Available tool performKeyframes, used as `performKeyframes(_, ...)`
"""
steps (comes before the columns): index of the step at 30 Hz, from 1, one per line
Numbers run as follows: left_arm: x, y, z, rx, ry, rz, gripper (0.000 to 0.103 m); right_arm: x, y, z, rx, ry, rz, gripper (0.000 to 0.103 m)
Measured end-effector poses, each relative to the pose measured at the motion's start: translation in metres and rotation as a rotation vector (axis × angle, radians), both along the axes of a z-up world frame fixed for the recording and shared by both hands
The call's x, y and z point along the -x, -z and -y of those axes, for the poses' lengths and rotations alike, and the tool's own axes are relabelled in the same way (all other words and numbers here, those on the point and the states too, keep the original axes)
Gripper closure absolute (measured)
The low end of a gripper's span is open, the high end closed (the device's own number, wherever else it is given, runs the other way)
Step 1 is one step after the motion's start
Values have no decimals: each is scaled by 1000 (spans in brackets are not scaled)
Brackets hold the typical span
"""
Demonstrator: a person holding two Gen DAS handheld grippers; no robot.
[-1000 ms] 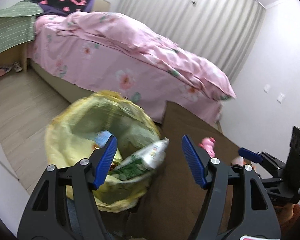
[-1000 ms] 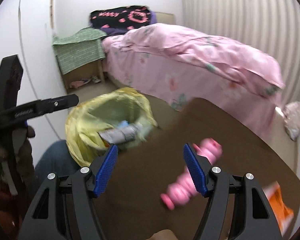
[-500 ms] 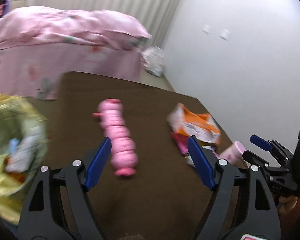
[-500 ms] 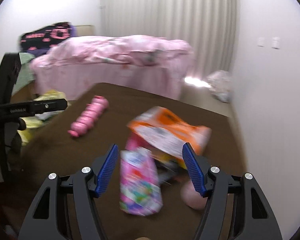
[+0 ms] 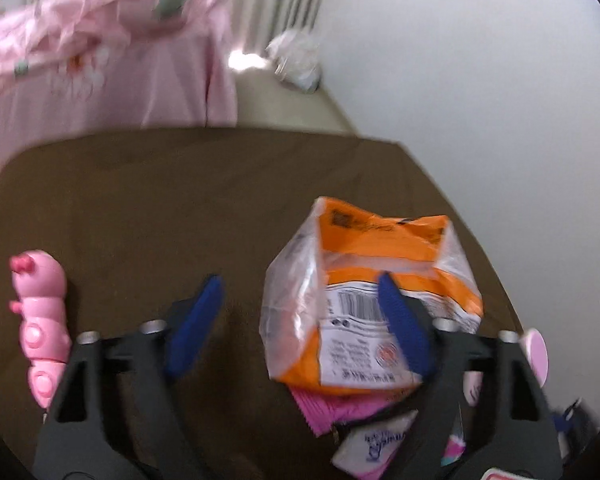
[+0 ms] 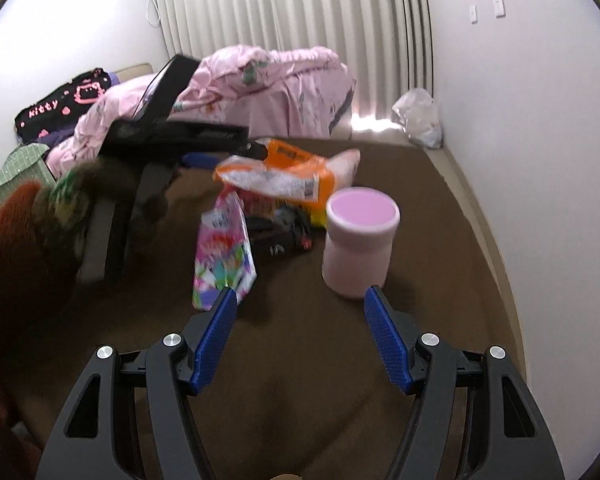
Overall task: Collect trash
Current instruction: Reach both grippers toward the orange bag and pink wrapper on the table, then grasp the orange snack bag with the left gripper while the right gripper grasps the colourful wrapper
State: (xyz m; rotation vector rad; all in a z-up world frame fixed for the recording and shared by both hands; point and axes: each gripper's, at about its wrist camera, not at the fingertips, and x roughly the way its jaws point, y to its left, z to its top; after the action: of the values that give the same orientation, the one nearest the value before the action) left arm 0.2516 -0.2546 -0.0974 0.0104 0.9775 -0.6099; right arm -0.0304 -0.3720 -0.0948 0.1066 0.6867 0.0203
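An orange and white snack bag [image 5: 380,276] lies on the brown table [image 5: 160,184] on top of a pink wrapper [image 5: 332,404] and a white packet [image 5: 374,440]. My left gripper [image 5: 300,284] is open, its right finger over the bag and its left finger on bare table. In the right wrist view the orange bag [image 6: 284,176], a colourful pink wrapper [image 6: 224,252], dark wrappers [image 6: 280,232] and a pink cup [image 6: 360,236] lie ahead of my open, empty right gripper [image 6: 300,300]. The left gripper's body [image 6: 172,128] reaches in over the bag.
A pink segmented toy [image 5: 40,320] lies at the table's left. A bed with a pink cover [image 6: 260,80] stands beyond the table. A crumpled plastic bag [image 6: 418,116] lies on the floor by the curtain. White wall runs along the right.
Both grippers swung right, away from the yellow-lined bin, now out of view. The left gripper has closed in on the orange bag. The right gripper now faces the pink cup and wrappers.
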Motion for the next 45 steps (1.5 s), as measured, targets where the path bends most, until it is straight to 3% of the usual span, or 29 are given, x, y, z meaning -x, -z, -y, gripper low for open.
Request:
performKeyframes(3, -5, 8, -11, 19, -19, -85, 58, 0, 1, 0, -9, -6, -1, 40)
performKeyframes(4, -3, 9, -16, 22, -19, -90, 74, 0, 1, 0, -8, -2, 0, 40)
performKeyframes(5, 1, 9, -23, 37, -18, -96, 76, -1, 1, 0, -6, -1, -2, 40)
performKeyframes(10, 34, -7, -69, 74, -65, -39, 76, -9, 2, -11, 8, -22, -23, 40)
performKeyframes(19, 112, -26, -139, 6, -212, 57, 76, -27, -4, -30, 58, -93, -40, 40)
performKeyframes(25, 148, -28, -171, -26, -247, 71, 75, -33, -11, -32, -19, -172, -65, 40)
performKeyframes(29, 160, -32, -183, 0, -216, 57, 71, -23, -23, -39, -6, -257, -54, 40)
performKeyframes(32, 167, -36, -187, 38, -189, 79, 60, -21, -26, -37, -16, -255, -42, 40)
performKeyframes(38, 165, -49, -187, 42, -197, 152, 49, -49, -2, -45, -111, -262, -127, 40)
performKeyframes(45, 161, -48, -188, 41, -188, 145, 48, -40, 19, -74, 72, -320, -240, 40)
